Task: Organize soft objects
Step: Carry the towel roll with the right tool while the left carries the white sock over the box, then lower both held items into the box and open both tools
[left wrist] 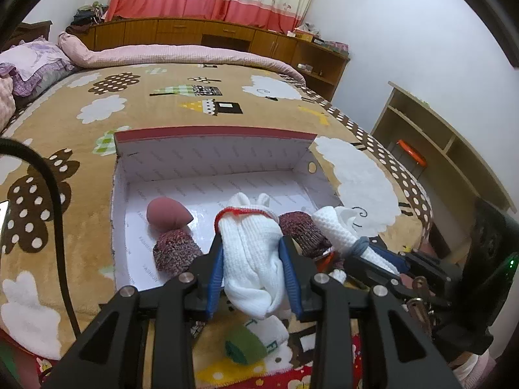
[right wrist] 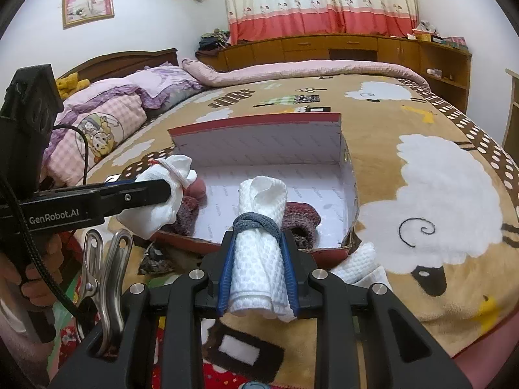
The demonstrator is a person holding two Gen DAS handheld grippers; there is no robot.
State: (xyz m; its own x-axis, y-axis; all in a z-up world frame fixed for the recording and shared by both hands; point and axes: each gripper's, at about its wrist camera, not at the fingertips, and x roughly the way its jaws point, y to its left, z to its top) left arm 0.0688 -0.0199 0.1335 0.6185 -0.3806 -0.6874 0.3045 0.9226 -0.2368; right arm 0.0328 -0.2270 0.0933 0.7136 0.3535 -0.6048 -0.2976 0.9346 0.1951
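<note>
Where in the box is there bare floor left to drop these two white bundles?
The box floor is bare along its far wall and in the middle behind the pink sponge. The near edge is crowded: two maroon knit pieces sit there. The left gripper holds the white glove; the right gripper holds the rolled towel.

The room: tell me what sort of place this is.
A home bedroom, most likely: a bed with a cartoon-print blanket, pillows at its head, and curtains above low wooden cabinets.
</note>
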